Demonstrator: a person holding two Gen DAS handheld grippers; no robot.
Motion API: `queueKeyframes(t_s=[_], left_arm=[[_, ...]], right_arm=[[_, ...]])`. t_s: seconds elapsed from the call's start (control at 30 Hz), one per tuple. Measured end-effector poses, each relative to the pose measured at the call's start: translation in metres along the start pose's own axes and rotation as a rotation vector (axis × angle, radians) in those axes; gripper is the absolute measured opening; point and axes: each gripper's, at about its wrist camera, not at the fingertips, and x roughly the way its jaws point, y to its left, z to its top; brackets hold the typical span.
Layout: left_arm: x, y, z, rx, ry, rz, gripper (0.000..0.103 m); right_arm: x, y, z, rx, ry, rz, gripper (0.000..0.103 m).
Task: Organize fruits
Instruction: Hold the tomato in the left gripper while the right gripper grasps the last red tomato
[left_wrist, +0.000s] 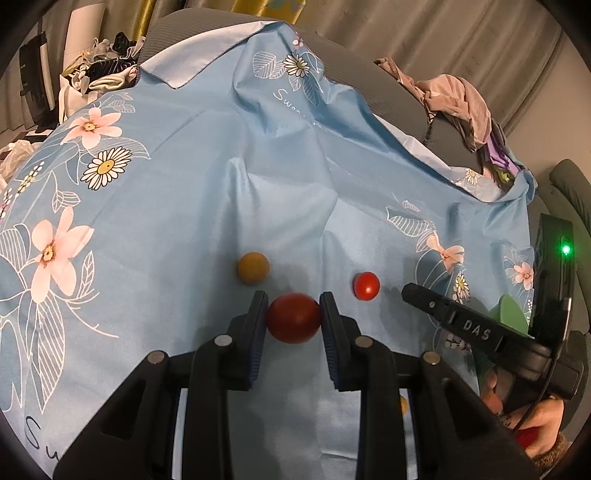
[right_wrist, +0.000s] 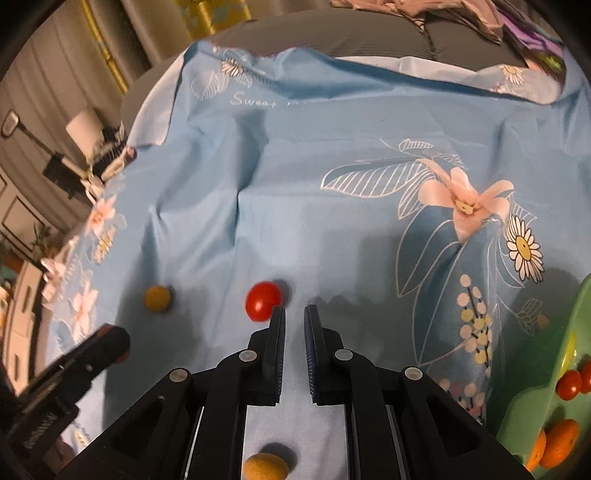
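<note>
My left gripper (left_wrist: 294, 301) is shut on a dark red round fruit (left_wrist: 293, 317), pads touching both its sides, just above the blue floral cloth (left_wrist: 184, 206). A yellow-brown fruit (left_wrist: 253, 268) lies just beyond it on the left. A small red tomato (left_wrist: 366, 285) lies to its right. My right gripper (right_wrist: 294, 314) is nearly closed and empty, with the small red tomato (right_wrist: 263, 301) just outside its left finger. The yellow-brown fruit (right_wrist: 158, 298) lies further left. Another yellow fruit (right_wrist: 265, 467) lies under the right gripper's body.
A green tray (right_wrist: 535, 398) at the right edge holds small red tomatoes (right_wrist: 570, 384) and oranges (right_wrist: 559, 443). The left gripper's finger shows at lower left (right_wrist: 92, 354). Clothes are piled on the grey sofa back (left_wrist: 454, 96). The cloth is wrinkled.
</note>
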Motion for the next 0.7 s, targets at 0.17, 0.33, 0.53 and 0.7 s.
queueKeyframes(t_s=[0.17,0.33,0.53,0.7], left_arm=[[0.0,0.001,0.0,-0.001,0.004,-0.006,0.028],[0.0,0.0,0.0,0.004,0.008,-0.016,0.028],[0.005,0.0,-0.001,0.005,0.026,-0.018,0.028],[0.005,-0.003,-0.002,0.015,0.028,-0.024,0.028]], right_arm=[[0.004,-0.003,0.003,0.031,0.011,0.023,0.012],[0.016,-0.005,0.014,0.059,-0.017,0.048,0.014],[0.037,0.01,0.014,0.014,0.027,0.077,0.034],[0.044,0.025,0.012,-0.044,0.017,0.067,0.034]])
